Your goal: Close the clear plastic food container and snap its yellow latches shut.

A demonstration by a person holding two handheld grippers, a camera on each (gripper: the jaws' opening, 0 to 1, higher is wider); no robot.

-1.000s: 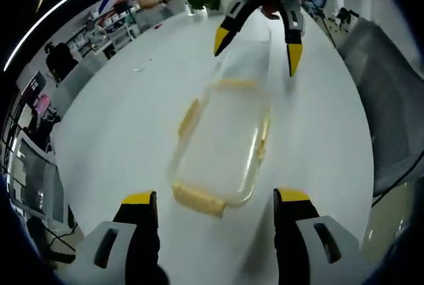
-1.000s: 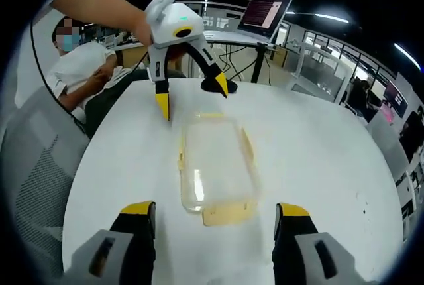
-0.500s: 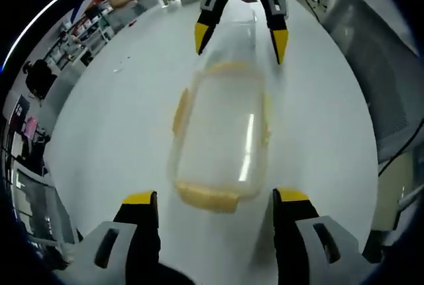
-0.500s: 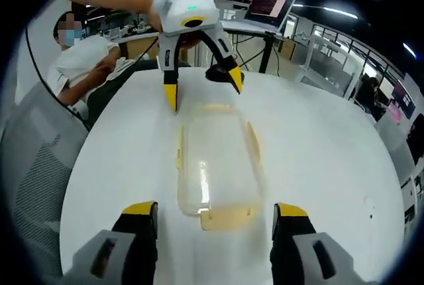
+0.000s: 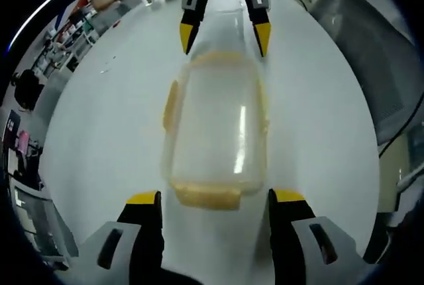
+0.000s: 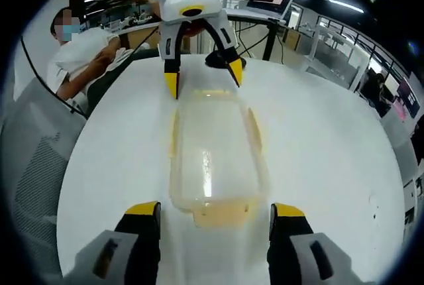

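Container (image 5: 215, 126) lidded on surface (image 5: 99, 126); left tongs (image 5: 209, 200), right tongs (image 6: 207, 209) apart at opposite ends; next: press end latches (image 6: 215, 213) down.

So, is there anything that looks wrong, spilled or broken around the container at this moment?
Nothing stands out. The clear container lies flat on the white table with its lid on, no spill or crack visible. Its yellow latches are blurred, so whether they are snapped cannot be told.
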